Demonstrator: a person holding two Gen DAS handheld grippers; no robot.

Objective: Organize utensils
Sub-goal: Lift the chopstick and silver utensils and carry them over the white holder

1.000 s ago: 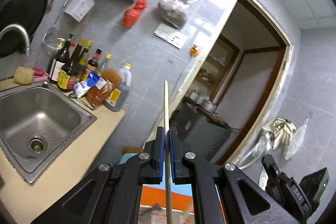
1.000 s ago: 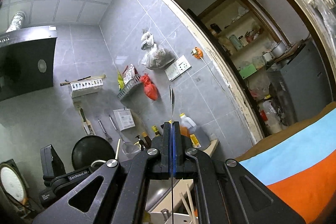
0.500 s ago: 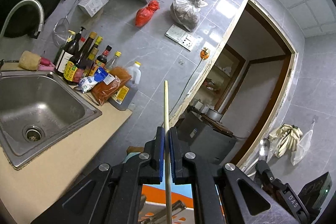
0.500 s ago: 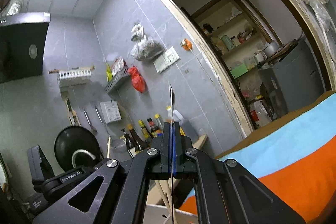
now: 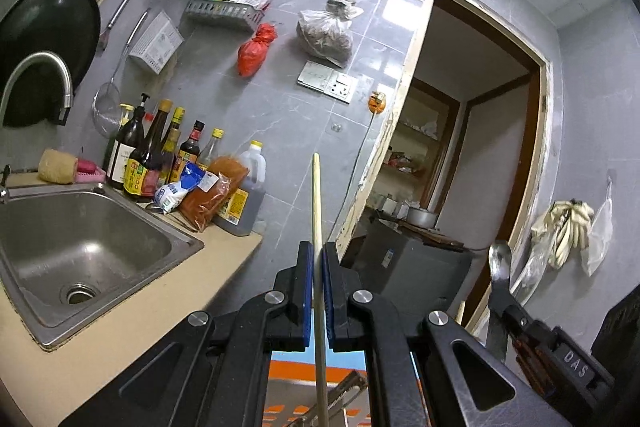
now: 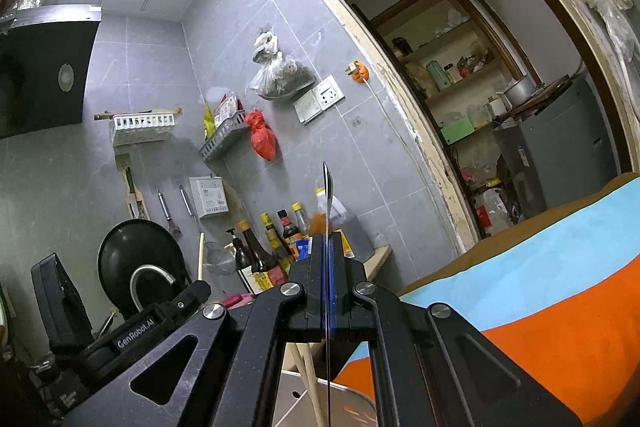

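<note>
Where the left wrist view looks out, the left tool (image 5: 316, 267) has its black jaws with blue pads closed on a chopstick (image 5: 317, 211): thin, round, pale wood, upright between the pads, its tip clear above them and its lower length running down past the linkage. Below it, a slice of a metal tray (image 5: 296, 399), grey with orange slots, sits on an orange and blue cloth (image 5: 348, 373). Left: a beige tabletop (image 5: 120, 327) with a sunken steel sink (image 5: 80, 243), brushed and rectangular, round drain. Behind the sink, glass and plastic bottles (image 5: 148, 163) in a close row, packets leaning against them. A curved steel tap (image 5: 40, 71) and a round black wok (image 5: 44, 23) against grey glossy wall tile. Far right: the right tool (image 5: 500, 291), seen side-on, grips a spoon (image 5: 499, 259), polished metal, oval bowl uppermost.

Right wrist view: the right tool (image 6: 327, 267) is clamped nearly flush on the spoon (image 6: 328, 203), seen edge-on as a thin bright blade standing straight up from the pads. Lower left, the left tool's body and the chopstick (image 6: 200, 255) rising from it. Under the jaws, more pale chopsticks (image 6: 306, 375) lean in the tray (image 6: 352, 403). Right: the striped cloth (image 6: 540, 299), brown, blue, orange. Bottles (image 6: 272, 239) and wok (image 6: 140, 255) stand along the far wall.
</note>
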